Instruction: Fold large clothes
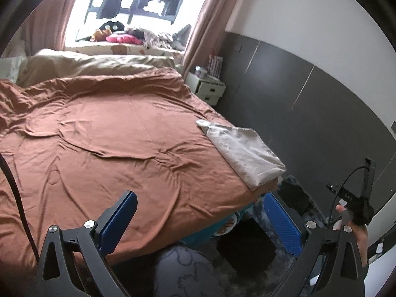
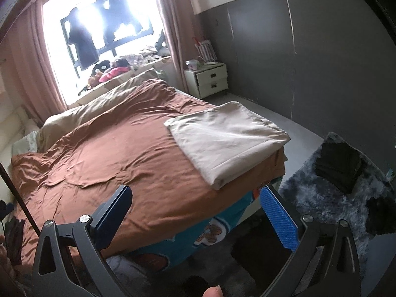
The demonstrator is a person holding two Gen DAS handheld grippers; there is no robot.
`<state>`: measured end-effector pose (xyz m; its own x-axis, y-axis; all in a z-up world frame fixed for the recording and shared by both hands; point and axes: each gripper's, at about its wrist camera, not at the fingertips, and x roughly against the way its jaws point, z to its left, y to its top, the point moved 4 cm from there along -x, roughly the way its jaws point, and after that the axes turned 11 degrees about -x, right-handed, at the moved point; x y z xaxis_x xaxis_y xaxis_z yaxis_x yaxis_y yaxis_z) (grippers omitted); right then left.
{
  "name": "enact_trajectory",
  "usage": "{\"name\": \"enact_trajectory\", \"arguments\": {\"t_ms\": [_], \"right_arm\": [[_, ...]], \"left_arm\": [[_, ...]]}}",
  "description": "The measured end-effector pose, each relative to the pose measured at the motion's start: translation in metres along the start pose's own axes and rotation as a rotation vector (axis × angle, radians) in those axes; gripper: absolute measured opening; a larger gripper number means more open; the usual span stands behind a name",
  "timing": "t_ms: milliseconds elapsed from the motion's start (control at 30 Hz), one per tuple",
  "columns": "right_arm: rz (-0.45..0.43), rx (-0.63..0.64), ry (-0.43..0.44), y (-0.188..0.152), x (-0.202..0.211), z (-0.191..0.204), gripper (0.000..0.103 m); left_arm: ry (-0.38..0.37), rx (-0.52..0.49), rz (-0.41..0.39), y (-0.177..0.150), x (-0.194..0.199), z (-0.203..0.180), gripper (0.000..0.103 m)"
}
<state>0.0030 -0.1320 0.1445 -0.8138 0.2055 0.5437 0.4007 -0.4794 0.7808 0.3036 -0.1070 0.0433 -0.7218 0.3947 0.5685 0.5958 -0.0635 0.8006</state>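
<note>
Folded beige cloth (image 2: 227,143) at 1 o'clock on the brown bedspread's (image 2: 111,160) corner edge, nightstand (image 2: 206,79) at 12 beyond; dark folded pile (image 2: 339,165) on grey rug (image 2: 316,198) at 3 o'clock; left gripper (image 1: 200,217) and right gripper (image 2: 198,210) spread wide, holding nothing, over the bed's near edge

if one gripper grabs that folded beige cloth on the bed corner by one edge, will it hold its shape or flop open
The folded beige cloth will probably flop: it is soft, wrinkled fabric in loose layers, so a one-edge lift likely lets them unfold. It looks light. It lies at the corner of the brown bed cover, so a push may slide it off.
</note>
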Motion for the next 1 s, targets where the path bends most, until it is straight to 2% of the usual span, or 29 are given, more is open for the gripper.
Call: {"name": "enact_trajectory", "arguments": {"t_ms": [300, 533, 733, 833, 1000], "right_arm": [[-0.039, 0.056, 0.070, -0.038, 0.051, 0.003, 0.103], [-0.060, 0.092, 0.110, -0.074, 0.083, 0.000, 0.103], [-0.071, 0.102, 0.152, -0.097, 0.101, -0.009, 0.103], [-0.050, 0.097, 0.202, -0.111, 0.108, -0.013, 0.103], [-0.035, 0.129, 0.231, -0.137, 0.111, -0.011, 0.103]], "left_arm": [[0.058, -0.010, -0.098, -0.038, 0.075, 0.005, 0.103], [0.098, 0.004, -0.142, -0.074, 0.123, 0.000, 0.103], [0.146, -0.006, -0.181, -0.105, 0.155, -0.007, 0.103], [0.168, 0.003, -0.205, -0.122, 0.169, -0.008, 0.103], [0.212, 0.015, -0.243, -0.151, 0.191, -0.007, 0.103]]}}
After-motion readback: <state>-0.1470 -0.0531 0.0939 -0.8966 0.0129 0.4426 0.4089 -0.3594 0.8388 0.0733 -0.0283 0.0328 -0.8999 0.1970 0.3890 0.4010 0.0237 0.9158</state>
